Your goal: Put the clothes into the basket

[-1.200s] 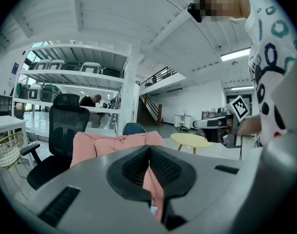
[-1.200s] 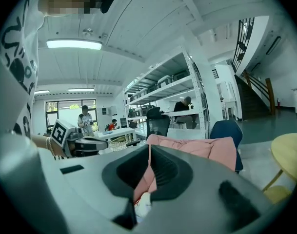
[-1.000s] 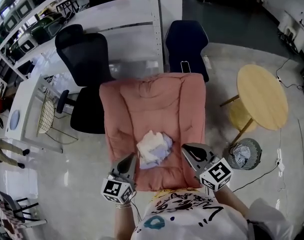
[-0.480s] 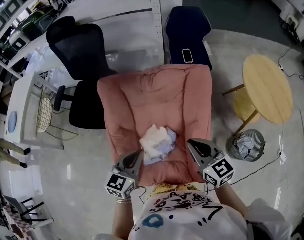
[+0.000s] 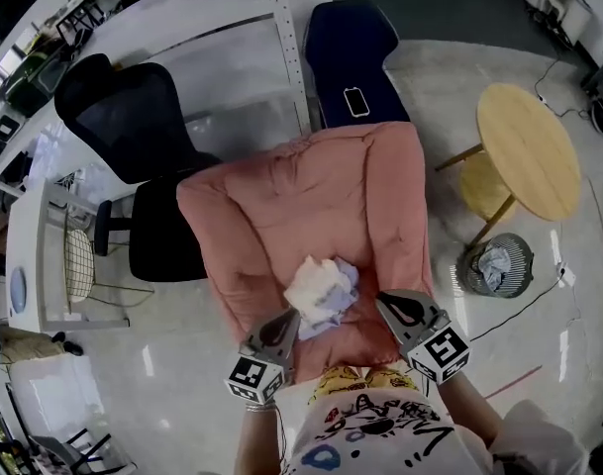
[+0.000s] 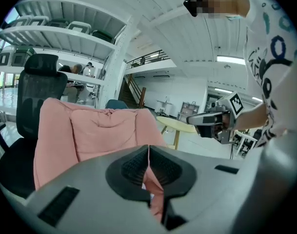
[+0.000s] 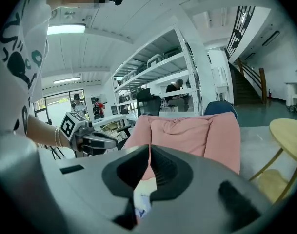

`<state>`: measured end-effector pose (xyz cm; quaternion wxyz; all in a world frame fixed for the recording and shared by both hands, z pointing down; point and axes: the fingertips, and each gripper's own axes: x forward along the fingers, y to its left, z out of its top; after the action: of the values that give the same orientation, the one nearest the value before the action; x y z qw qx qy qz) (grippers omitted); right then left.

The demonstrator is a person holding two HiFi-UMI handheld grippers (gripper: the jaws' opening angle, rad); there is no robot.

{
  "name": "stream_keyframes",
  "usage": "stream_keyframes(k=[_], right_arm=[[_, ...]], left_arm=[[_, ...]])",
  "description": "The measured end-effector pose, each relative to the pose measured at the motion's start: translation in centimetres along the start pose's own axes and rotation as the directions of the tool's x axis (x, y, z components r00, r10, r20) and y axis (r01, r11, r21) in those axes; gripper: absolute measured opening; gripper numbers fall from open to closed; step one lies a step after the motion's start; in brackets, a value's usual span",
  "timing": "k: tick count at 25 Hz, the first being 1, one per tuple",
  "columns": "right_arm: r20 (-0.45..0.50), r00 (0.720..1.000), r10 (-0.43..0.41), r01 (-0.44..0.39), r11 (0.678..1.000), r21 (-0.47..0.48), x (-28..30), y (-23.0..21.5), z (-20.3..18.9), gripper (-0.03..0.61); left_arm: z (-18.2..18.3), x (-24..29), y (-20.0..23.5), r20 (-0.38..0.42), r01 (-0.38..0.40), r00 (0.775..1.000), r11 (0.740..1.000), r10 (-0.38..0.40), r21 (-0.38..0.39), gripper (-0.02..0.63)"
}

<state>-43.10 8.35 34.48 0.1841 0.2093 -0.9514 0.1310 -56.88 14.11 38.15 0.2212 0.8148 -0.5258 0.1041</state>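
Clothes (image 5: 323,290) first: a pale crumpled heap sitting on the seat of the pink armchair (image 5: 311,186), towards its front edge, nothing lifted yet

Both claws have come in on it over the last second. They were hanging back off the seat's front, and now the left claw (image 5: 289,317) sits just beside the heap at its 7 o'clock, with the right claw (image 5: 385,303) near it at 4 o'clock. Neither looks to be touching the fabric

Left claw is closed tight, pads together with nothing between them. Right claw reads the same, its jaws meeting at the tip and empty. So this looks like the approach, and I'd say they must open before any grab

The basket (image 5: 524,255) stands on the floor well apart at the heap's 3 o'clock, below the round table (image 5: 529,151), with something pale already lying in it

Hard to make out: how many garments the heap holds, and what that item in the basket is. In both gripper views the claw bodies block most of the seat; only a sliver of pale cloth shows under the right claw's jaws
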Motion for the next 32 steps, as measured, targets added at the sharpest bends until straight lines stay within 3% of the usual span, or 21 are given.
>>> stream_keyframes(k=[6, 9, 13, 20, 24, 28, 32], right_arm=[[-0.024, 0.999, 0.024, -0.026, 0.994, -0.105, 2.3, 1.6, -2.0, 0.029], [-0.029, 1.000, -0.004, 0.002, 0.997, -0.080, 4.0, 0.9, -3.8, 0.030], [-0.064, 0.998, -0.024, 0.015, 0.991, -0.130, 5.6, -0.5, -6.9, 0.029], [-0.079, 0.995, -0.061, 0.057, 0.997, -0.044, 8.3, -1.9, -11.5, 0.029], [-0.106, 0.992, -0.064, 0.062, 0.998, -0.019, 9.3, -2.1, -14.7, 0.030], [-0.122, 0.992, -0.045, 0.054, 0.996, 0.071, 10.1, -1.5, -17.5, 0.029], [-0.150, 0.989, -0.007, 0.019, 0.997, 0.080, 11.6, -1.0, -19.6, 0.029]], left_arm=[[-3.6, 2.3, 1.5, -0.026, 0.041, 0.999, 0.997, -0.043, -0.063, 0.015], [-6.2, 3.9, 3.4, -0.049, 0.012, 0.999, 0.994, -0.017, -0.107, 0.015], [-10.0, 6.3, 5.2, -0.081, -0.050, 0.996, 0.989, 0.039, -0.139, 0.015], [-15.1, 8.5, 7.6, -0.162, -0.087, 0.985, 0.981, 0.059, -0.171, 0.017], [-18.2, 9.8, 8.5, -0.214, -0.106, 0.975, 0.973, 0.062, -0.203, 0.118], [-20.3, 10.3, 8.7, -0.245, -0.116, 0.967, 0.973, 0.065, -0.201, 0.140], [-21.9, 11.0, 9.9, -0.257, -0.133, 0.963, 0.969, 0.077, -0.208, 0.146]])
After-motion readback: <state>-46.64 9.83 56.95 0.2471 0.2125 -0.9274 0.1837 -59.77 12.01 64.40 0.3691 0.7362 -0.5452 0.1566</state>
